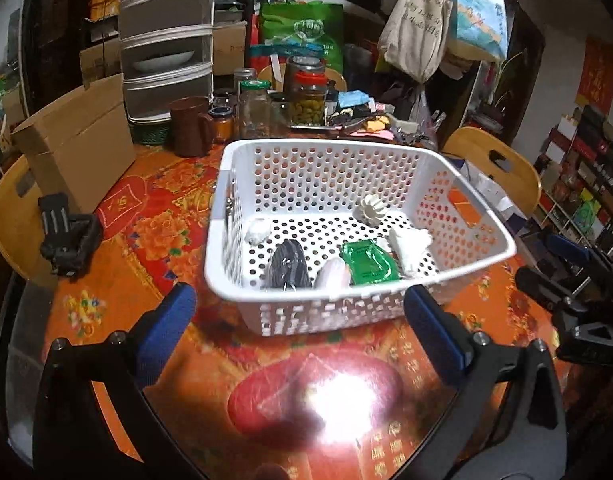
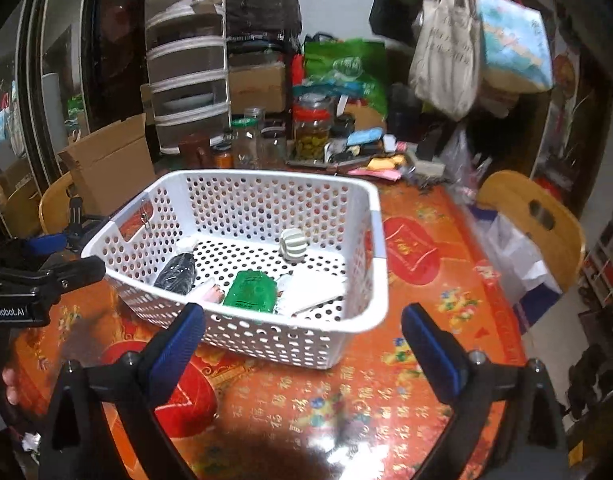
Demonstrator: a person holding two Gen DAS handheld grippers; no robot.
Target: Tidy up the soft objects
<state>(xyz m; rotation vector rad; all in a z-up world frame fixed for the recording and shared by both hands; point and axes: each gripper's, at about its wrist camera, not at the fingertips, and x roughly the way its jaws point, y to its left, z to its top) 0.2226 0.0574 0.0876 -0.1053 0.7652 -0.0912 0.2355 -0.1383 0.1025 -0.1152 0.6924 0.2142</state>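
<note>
A white perforated basket [image 1: 306, 143] [image 2: 266, 174] stands on the orange floral table. Inside it lie a green packet [image 1: 368, 262] [image 2: 252, 292], a black bag [image 1: 288, 266] [image 2: 176, 272], a ribbed white ball [image 1: 372, 208] [image 2: 293, 244], crumpled white cloth [image 1: 410, 246] [image 2: 310, 288] and a pale pink piece [image 1: 334, 274]. My left gripper [image 1: 299, 293] is open just before the basket's near wall, with nothing between its blue pads. My right gripper [image 2: 303, 312] is also open and empty, in front of the basket's near right corner. Each gripper shows at the edge of the other's view.
Glass jars [image 1: 306, 96], a brown mug [image 1: 190, 126] and small clutter crowd the table's far side. A cardboard box [image 1: 78, 148] and a black clamp-like device [image 1: 66, 232] sit at the left. Wooden chairs [image 1: 494, 164] [image 2: 534, 216] ring the table. Glare lies on the glass near me.
</note>
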